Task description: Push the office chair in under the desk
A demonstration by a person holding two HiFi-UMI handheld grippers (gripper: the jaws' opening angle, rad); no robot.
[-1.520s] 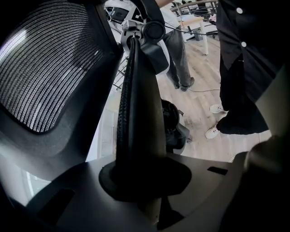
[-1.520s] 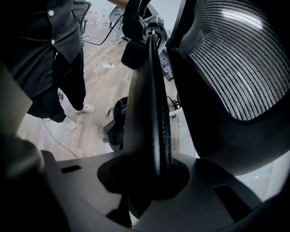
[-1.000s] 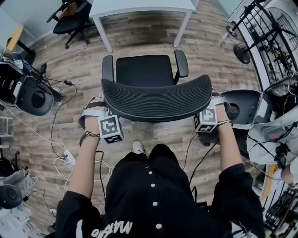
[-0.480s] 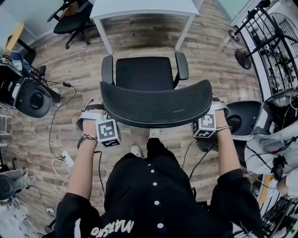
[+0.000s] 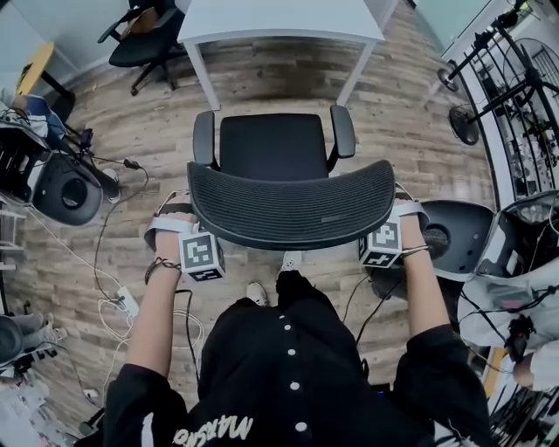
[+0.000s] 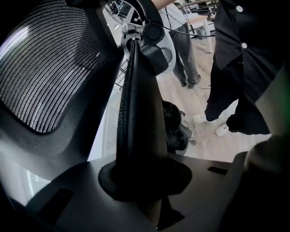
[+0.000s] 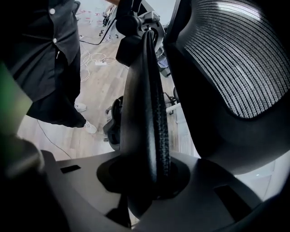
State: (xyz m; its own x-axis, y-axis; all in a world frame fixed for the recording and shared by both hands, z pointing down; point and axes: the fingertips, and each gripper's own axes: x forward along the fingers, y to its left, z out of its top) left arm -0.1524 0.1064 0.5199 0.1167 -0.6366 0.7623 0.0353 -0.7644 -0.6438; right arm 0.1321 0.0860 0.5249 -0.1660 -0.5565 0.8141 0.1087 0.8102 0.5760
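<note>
Left gripper (image 6: 134, 44) and right gripper (image 7: 148, 35), both clenched on nothing, press the backrest (image 5: 293, 208) ends of the office chair (image 5: 271, 147). We have rolled it slightly nearer the desk (image 5: 279, 19); its seat stops just short, so more pushing remains.

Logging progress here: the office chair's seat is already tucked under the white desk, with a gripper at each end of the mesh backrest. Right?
Not quite. In the head view the office chair stands short of the white desk, its seat not under it, with bare floor between them. The left gripper and the right gripper do sit at each end of the mesh backrest.
</note>
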